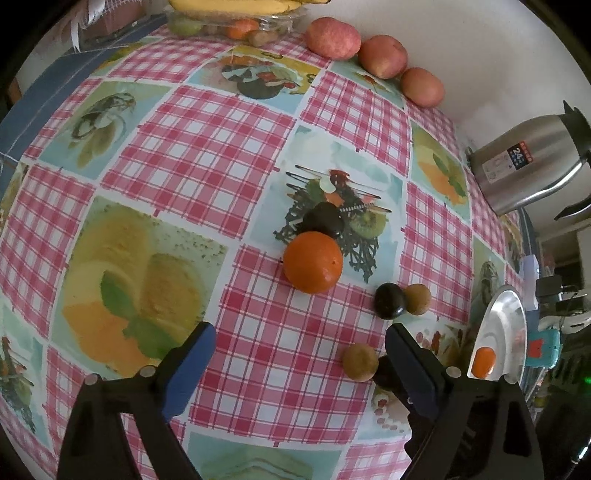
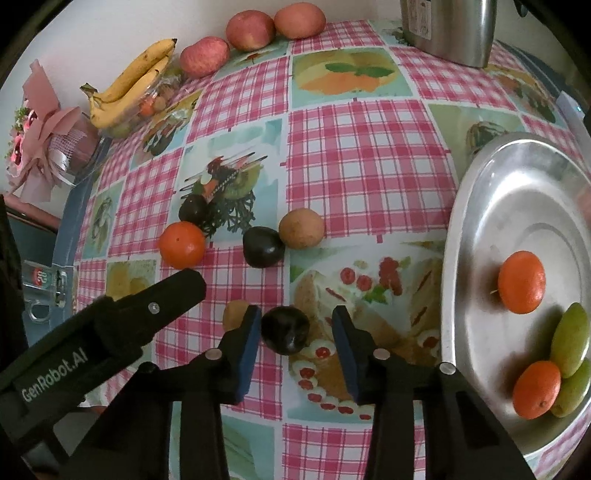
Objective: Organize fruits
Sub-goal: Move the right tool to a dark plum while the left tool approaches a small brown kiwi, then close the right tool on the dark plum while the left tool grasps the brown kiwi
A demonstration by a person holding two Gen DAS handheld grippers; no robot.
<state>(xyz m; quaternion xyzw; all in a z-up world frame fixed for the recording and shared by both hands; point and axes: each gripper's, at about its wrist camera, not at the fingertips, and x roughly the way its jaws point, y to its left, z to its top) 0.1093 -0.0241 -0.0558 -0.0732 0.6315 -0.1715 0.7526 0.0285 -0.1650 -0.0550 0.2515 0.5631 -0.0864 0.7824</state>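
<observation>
My right gripper (image 2: 295, 334) is open, its blue pads on either side of a dark plum (image 2: 285, 329) on the tablecloth, not touching it. A small brown fruit (image 2: 234, 314) lies just left of its left finger. Farther off lie another dark plum (image 2: 263, 246), a brown fruit (image 2: 301, 228), an orange (image 2: 181, 244) and a third plum (image 2: 192, 208). The steel plate (image 2: 480, 192) at right holds two oranges (image 2: 521, 282) and green fruits (image 2: 570, 338). My left gripper (image 1: 299, 343) is open and empty, short of the orange (image 1: 313, 261), with a brown fruit (image 1: 360, 362) by its right finger.
Three red apples (image 2: 250, 29) line the far wall. A glass bowl with bananas (image 2: 129, 85) stands at the back left, beside a pink bouquet (image 2: 40, 129). A steel thermos (image 2: 448, 27) stands at the back right. My left gripper's body (image 2: 103, 325) reaches in from the left.
</observation>
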